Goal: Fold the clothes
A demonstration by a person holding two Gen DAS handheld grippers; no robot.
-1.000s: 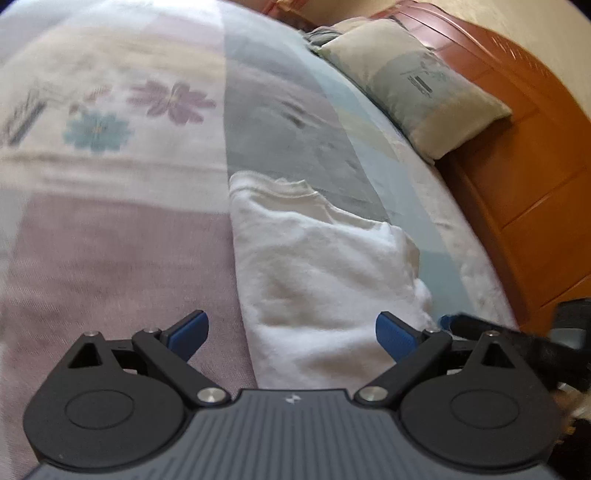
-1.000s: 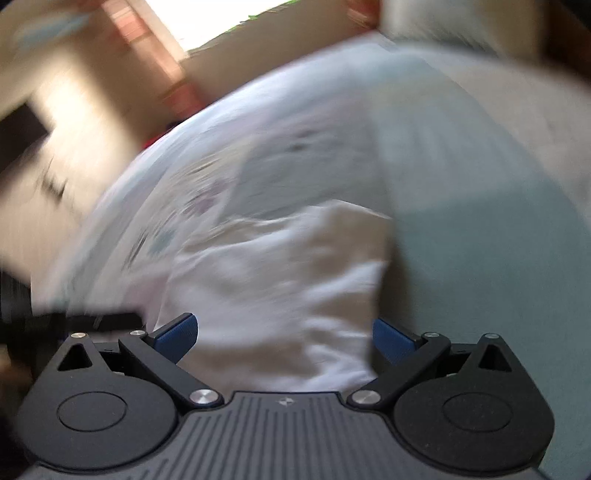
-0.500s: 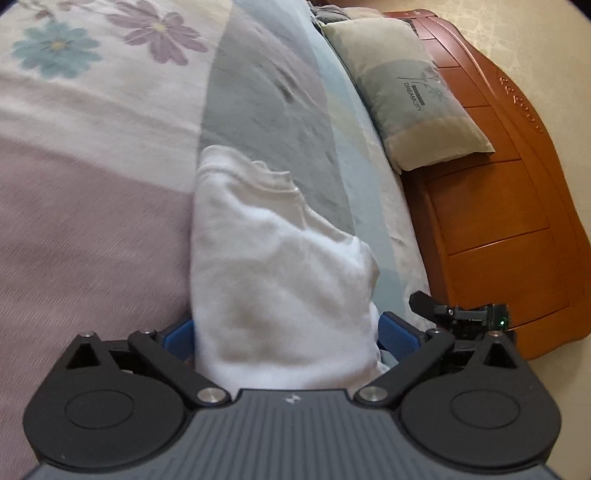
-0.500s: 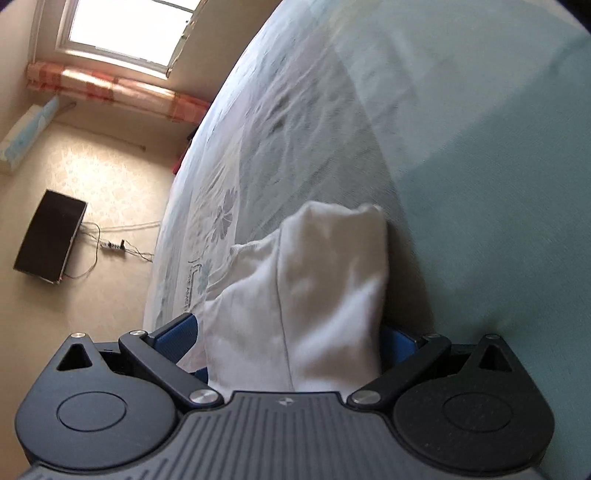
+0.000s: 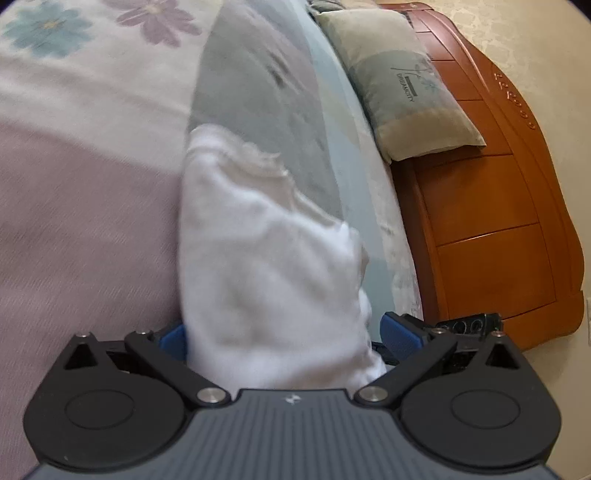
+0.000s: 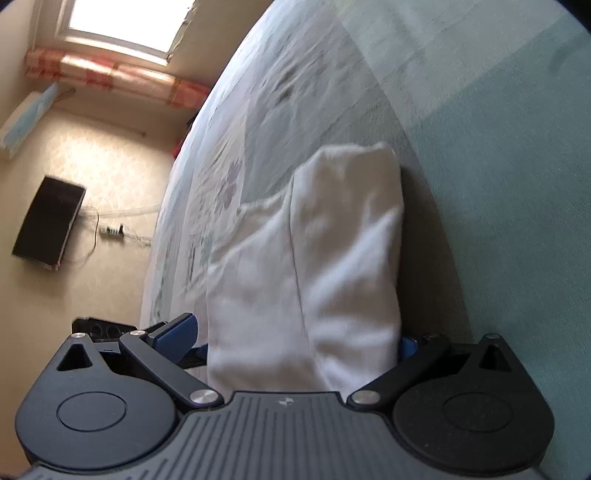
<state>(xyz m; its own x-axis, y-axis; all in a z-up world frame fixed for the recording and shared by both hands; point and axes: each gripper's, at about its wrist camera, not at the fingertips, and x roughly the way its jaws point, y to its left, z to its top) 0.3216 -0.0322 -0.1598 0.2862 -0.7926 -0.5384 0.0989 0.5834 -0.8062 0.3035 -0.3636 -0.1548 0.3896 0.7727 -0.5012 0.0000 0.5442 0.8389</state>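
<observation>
A folded white garment (image 5: 266, 258) lies on the patchwork bedspread (image 5: 74, 229) and runs away from me in a long bundle. My left gripper (image 5: 286, 334) is open, its blue pads (image 5: 171, 338) set wide on either side of the garment's near end. In the right wrist view the same white garment (image 6: 332, 266) fills the gap of my right gripper (image 6: 291, 339), which is also open and straddles the cloth. Each gripper shows at the edge of the other's view, close alongside. The cloth hides the inner faces of the pads.
A pillow (image 5: 402, 88) leans on the orange wooden headboard (image 5: 491, 229) at the right. The bed edge drops to a beige floor (image 6: 92, 192) with a black box (image 6: 48, 221), a power strip and cables. A window (image 6: 122, 18) is lit at the far wall.
Both grippers have moved forward onto the near end of the garment, so the cloth now sits between their fingers. The jaws stay wide apart.
</observation>
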